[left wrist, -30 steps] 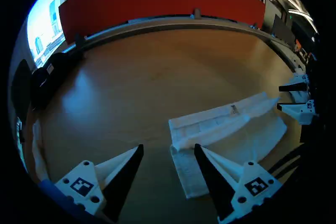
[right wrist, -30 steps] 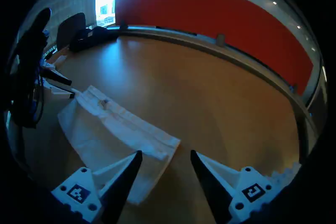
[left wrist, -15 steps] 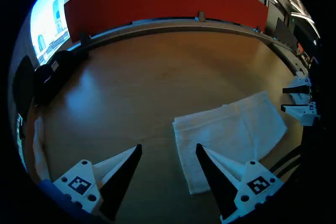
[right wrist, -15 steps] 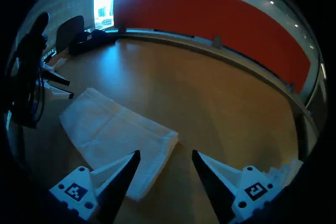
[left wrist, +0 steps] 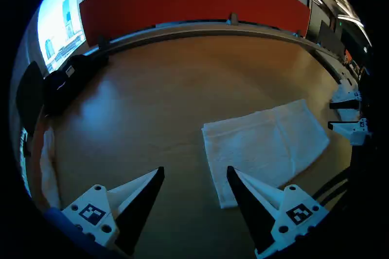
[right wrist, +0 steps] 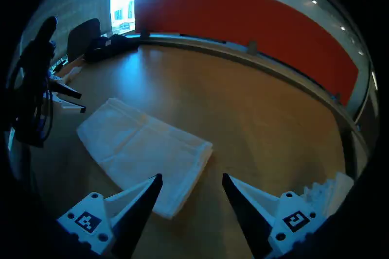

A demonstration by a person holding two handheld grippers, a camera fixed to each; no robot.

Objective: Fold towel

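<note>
Folding looks to be between steps: the towel (left wrist: 265,145) lies flat on the table (left wrist: 160,103) as a neat rectangle, and neither tool has hold of it. The left gripper (left wrist: 194,169) has its jaws spread wide and empty. The towel's near corner is just ahead of the right-hand jaw, and the rest runs off ahead and to the right. The right gripper (right wrist: 191,176) is likewise released, its jaws apart with nothing between them. The towel (right wrist: 146,149) sits just ahead of its left-hand jaw and stretches away to the left.

I judge that at least one fold is made, since the end nearest the right gripper's jaws shows a thick, stacked edge. If another fold is wanted, each pair of jaws needs to drop to a corner at its own end, pinch all the layers together and carry that edge across evenly.

The cloth is white, soft terry with rounded edges, and would likely sag and slip if only the top layer were caught. The table is smooth, glossy wood.
</note>
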